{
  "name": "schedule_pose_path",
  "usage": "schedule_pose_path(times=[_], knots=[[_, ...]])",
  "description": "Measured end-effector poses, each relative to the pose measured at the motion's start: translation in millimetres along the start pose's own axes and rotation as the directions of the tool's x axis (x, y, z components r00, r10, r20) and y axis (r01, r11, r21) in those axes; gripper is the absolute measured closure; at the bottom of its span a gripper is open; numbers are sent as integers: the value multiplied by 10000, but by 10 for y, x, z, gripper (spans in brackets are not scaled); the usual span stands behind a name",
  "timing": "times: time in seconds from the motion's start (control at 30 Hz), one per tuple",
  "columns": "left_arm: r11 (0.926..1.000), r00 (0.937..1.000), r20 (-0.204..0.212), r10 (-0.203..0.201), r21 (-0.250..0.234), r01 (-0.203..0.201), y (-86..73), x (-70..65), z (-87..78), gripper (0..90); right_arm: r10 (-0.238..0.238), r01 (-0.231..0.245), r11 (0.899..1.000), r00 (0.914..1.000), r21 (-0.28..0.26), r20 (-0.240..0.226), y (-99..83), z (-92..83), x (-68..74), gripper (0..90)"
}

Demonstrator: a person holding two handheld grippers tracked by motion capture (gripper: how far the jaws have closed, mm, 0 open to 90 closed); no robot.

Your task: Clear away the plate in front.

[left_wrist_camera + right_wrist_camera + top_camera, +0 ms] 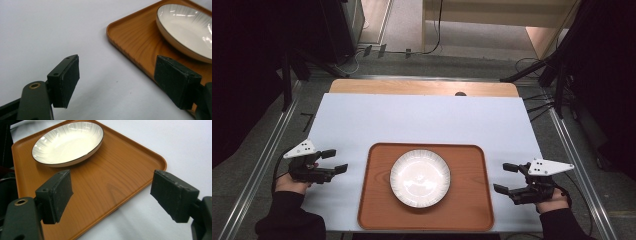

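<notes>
The white plate [420, 178] with fine ribbed lines sits at the middle of the brown wood-grain tray [377, 210], which lies at the near edge of the pale worktop [422, 117]. Nothing rests in the plate. The left hand-held gripper [334, 161] hovers just left of the tray, its 2 jaws apart and empty, pointing toward the tray's left rim. The right hand-held gripper [506, 177] hovers just right of the tray, jaws likewise spread and empty, aimed at the tray's right edge. Neither touches the tray.
</notes>
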State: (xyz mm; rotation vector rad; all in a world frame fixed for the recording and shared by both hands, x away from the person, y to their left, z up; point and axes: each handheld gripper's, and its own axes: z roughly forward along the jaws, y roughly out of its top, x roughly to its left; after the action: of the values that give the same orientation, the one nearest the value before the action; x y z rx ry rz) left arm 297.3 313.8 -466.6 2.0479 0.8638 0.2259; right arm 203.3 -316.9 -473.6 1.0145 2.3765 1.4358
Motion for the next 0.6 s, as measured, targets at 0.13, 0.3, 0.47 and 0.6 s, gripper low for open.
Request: schedule_pose_path(times=[0.13,0.3,0.47,0.6], knots=[[9998,9999,14,142,108,-142,-8,3,19,215,-12,12,10000,10000,-27,12,0,-3,3,184],[9998,10000,-70,-17,181,19,-13,9,36,214,5,-5,10000,10000,3,25,0,-2,4,184],[9997,9999,-101,-81,233,83,-20,27,35,213,9,-9,10000,10000,-4,34,0,-2,4,184],[9994,9998,-137,-159,303,163,-23,36,38,213,-15,15,10000,10000,22,7,1,-2,3,184]])
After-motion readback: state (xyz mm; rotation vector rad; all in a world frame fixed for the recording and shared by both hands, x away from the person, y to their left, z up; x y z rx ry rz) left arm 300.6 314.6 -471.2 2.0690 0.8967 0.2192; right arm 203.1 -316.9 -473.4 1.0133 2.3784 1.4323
